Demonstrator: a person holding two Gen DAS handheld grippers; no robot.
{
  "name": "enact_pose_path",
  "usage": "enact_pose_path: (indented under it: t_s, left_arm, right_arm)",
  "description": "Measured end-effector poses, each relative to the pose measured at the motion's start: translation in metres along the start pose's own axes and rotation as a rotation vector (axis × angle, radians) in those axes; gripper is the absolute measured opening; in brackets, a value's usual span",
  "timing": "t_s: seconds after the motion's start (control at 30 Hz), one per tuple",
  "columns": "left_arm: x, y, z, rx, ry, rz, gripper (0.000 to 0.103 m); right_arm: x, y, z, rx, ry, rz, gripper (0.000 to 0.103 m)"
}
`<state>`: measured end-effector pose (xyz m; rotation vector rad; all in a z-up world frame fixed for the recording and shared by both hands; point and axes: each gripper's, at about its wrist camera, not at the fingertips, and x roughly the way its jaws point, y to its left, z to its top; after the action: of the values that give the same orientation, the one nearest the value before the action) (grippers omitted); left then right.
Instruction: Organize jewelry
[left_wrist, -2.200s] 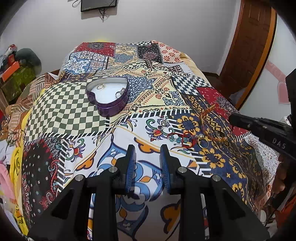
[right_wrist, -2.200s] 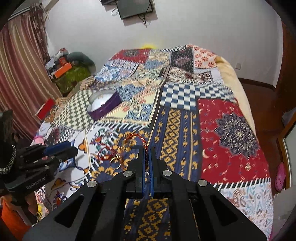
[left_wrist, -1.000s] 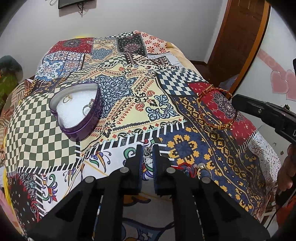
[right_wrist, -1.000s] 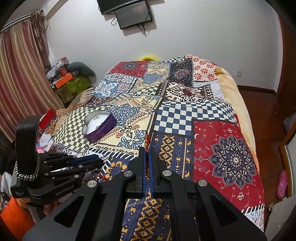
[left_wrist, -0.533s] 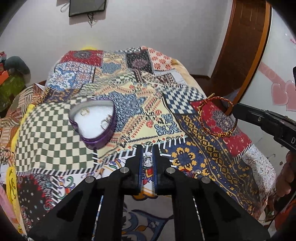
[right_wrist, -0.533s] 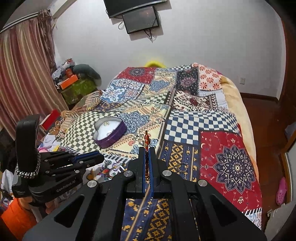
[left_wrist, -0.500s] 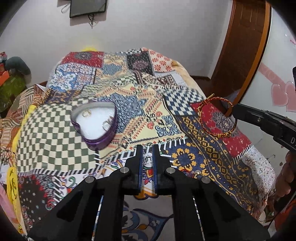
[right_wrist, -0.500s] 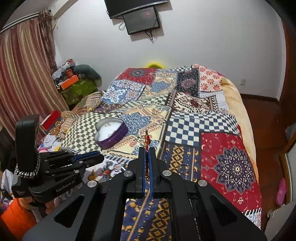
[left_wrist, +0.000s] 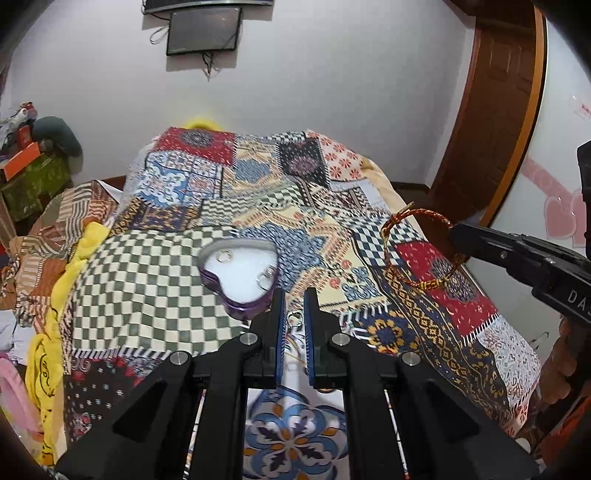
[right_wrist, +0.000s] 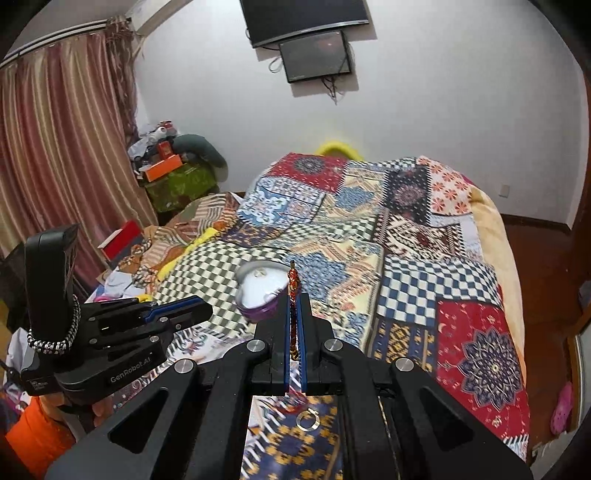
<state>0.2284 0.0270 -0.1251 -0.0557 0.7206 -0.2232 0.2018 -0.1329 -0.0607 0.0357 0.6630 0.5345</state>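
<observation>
Now, bed: patchwork quilt (left_wrist: 155, 288) below my grippers.
Box: purple heart-shaped tin (left_wrist: 240, 275) ahead of my left gripper (left_wrist: 294, 306), white padding with two small rings inside.
Bangle: red-and-gold twisted bracelet (left_wrist: 417, 251), pinched by its rim in my right gripper (right_wrist: 294, 314); looks light, stiff.
Ring: small silver ring (left_wrist: 294, 318), clamped in left gripper; tiny, probably slippery.

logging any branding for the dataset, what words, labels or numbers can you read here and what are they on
"GenRobot.AI": white print on the side of the left claw's black body.
"DAS": white letters on the right claw's body, cut off at the picture edge.
Small label low on the left body: too small to read.
Red print on the pink wall sticker: blurred.
</observation>
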Motion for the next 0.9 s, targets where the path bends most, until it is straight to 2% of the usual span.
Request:
enact_pose_path:
  t_s: [0.27,0.53,0.9]
  left_arm:
    - [-0.005,0.028,0.013,-0.039,-0.035,0.017,0.008]
    - [0.007,0.048,0.026,-0.054,-0.053,0.039,0.008]
    - [0.046,0.072,0.038,-0.100,-0.012,0.022,0.008]
  right_arm:
    - [0.021,0.017,0.017,-0.030,-0.007,0.033,0.003]
    - [0.052,0.028,0.033,-0.062,0.018,0.065,0.003]
    - [0.112,0.031,0.041,-0.090,0.153,0.113,0.003]
